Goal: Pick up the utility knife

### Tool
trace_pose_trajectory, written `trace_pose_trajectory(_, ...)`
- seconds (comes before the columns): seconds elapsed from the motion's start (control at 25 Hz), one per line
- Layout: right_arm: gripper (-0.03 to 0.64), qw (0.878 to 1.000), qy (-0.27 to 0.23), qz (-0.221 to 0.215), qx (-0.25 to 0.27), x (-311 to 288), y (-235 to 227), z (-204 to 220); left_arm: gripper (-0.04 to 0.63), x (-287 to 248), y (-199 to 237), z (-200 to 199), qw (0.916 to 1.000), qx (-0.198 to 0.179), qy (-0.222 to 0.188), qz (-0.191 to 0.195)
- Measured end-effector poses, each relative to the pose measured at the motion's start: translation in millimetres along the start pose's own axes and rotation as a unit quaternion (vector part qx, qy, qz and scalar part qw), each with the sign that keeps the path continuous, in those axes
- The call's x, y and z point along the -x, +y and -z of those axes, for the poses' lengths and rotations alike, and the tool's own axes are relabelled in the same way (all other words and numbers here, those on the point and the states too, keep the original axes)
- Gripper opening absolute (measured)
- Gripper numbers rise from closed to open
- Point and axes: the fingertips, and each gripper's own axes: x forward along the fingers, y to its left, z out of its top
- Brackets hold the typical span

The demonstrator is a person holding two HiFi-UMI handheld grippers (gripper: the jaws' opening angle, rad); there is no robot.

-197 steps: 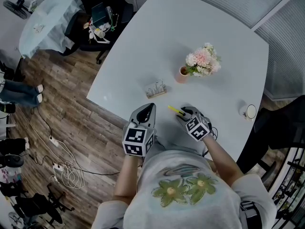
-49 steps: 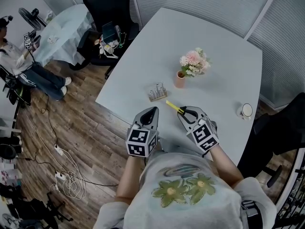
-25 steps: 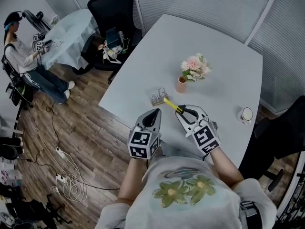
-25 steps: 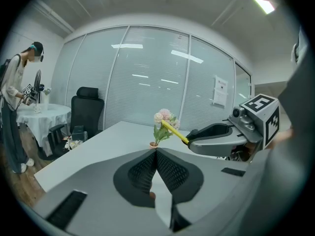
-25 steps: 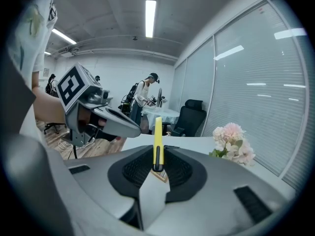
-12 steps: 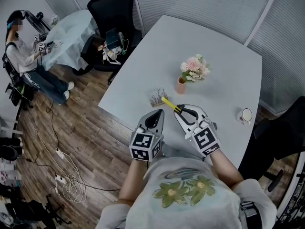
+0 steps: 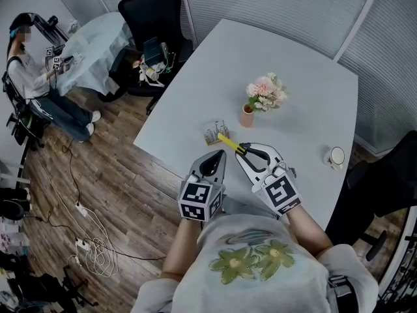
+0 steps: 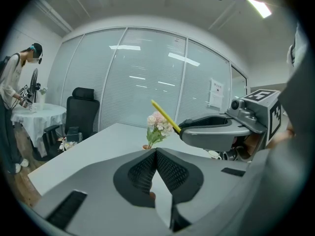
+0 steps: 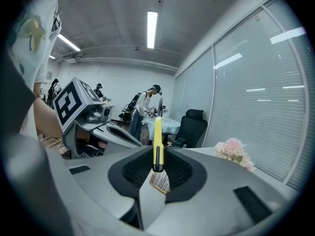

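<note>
Nearest the person, the left tongs (image 7: 220, 154) are pressed together with nothing between them; their own view shows the two ribbed pads (image 8: 147, 167) meeting in a line. Just beside them, the right tongs (image 7: 242, 150) are drawn in narrow and clamp the back end of the utility knife (image 7: 231, 143).

The knife is a slim, straight yellow stick with a black slider strip set into the part nearest the grip (image 9: 157, 141). Its long axis carries on along the line of the right tongs. In the head view it runs away from the person and to the left, its free tip over a small striped holder (image 7: 214, 133). In the left gripper view the knife (image 8: 165, 116) slants up and to the left out of the right tongs, held in the air clear of the tabletop (image 7: 293, 77).

Beyond the holder a small pink vase (image 7: 247, 115) stands with pale pink flowers (image 7: 266, 91). A cup (image 7: 337, 156) sits well apart near the right edge. Past the far corner of the tabletop stands a black chair (image 7: 153, 8), and at the far left a person (image 7: 26, 64) stands by another table.
</note>
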Motion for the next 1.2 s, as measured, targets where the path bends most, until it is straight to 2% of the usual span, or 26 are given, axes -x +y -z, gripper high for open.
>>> trace_pose_trajectory(1.2,0.066,1.000,0.015,-0.001,-0.008,-7,2,8,0.003,-2,5,3,0.9999,0.000,0.005,0.010)
